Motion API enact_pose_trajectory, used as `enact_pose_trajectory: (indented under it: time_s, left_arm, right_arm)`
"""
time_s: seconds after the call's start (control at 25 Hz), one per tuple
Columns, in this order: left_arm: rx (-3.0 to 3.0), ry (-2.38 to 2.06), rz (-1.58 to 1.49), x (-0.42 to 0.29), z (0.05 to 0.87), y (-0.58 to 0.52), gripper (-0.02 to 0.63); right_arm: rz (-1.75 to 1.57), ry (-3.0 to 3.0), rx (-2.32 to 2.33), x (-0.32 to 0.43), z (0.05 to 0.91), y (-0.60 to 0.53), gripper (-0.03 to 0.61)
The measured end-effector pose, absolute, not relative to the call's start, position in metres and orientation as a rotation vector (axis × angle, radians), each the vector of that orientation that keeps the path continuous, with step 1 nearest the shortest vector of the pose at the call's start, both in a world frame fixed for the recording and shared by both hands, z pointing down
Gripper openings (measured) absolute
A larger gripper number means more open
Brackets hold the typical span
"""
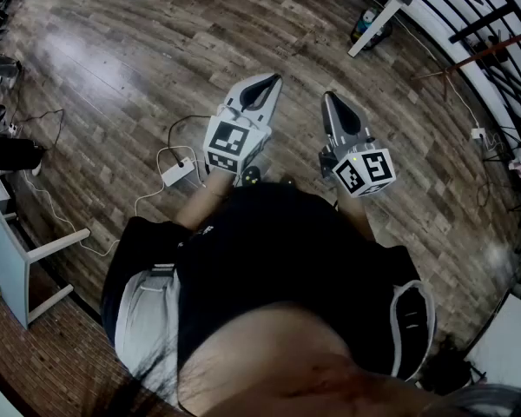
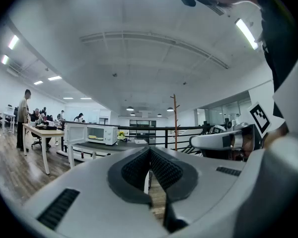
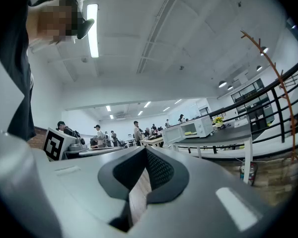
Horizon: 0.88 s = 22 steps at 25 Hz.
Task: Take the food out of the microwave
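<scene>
The food (image 2: 96, 137), a pale yellow lump too far off to name for sure, lies inside the white microwave (image 2: 112, 134), whose door (image 2: 74, 133) stands open. The microwave sits on a dark counter (image 2: 123, 145), at ten o'clock from the left gripper (image 2: 149, 152). That gripper is pressed together, empty; the right gripper (image 3: 145, 151) likewise, with the microwave at its two o'clock.

This is looking like an open-plan office: people (image 3: 136, 131) are standing and sitting at desks behind the microwave (image 3: 191, 129), which is sitting on a dark surface (image 3: 228, 137). Strip lights (image 3: 93, 29) are glowing above it, and a black railing (image 2: 180, 127) is running just behind it over plank flooring (image 1: 156, 42).
</scene>
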<state>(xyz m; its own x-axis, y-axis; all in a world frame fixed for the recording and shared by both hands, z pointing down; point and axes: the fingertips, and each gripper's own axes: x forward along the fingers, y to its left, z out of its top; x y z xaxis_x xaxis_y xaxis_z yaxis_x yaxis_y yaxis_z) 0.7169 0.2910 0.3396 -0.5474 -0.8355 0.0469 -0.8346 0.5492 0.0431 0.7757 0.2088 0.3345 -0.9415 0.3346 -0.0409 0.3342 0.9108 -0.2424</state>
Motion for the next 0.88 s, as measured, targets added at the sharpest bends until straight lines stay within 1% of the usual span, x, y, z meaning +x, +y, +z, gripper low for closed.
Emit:
enact_pose_trajectory:
  time_s: [0.44,0.88]
  left_arm:
    - [1.451,-2.693,-0.05,0.711,0.346,0.31,0.006]
    - [1.467,-2.703,-0.09,0.68,0.345,0.348,0.006]
  right_arm:
    - [0.396,-3.055,-0.512,0.766,0.342,0.221,-0.003]
    - [0.428,-3.091,-0.47,0.737,0.34,0.25,-0.003]
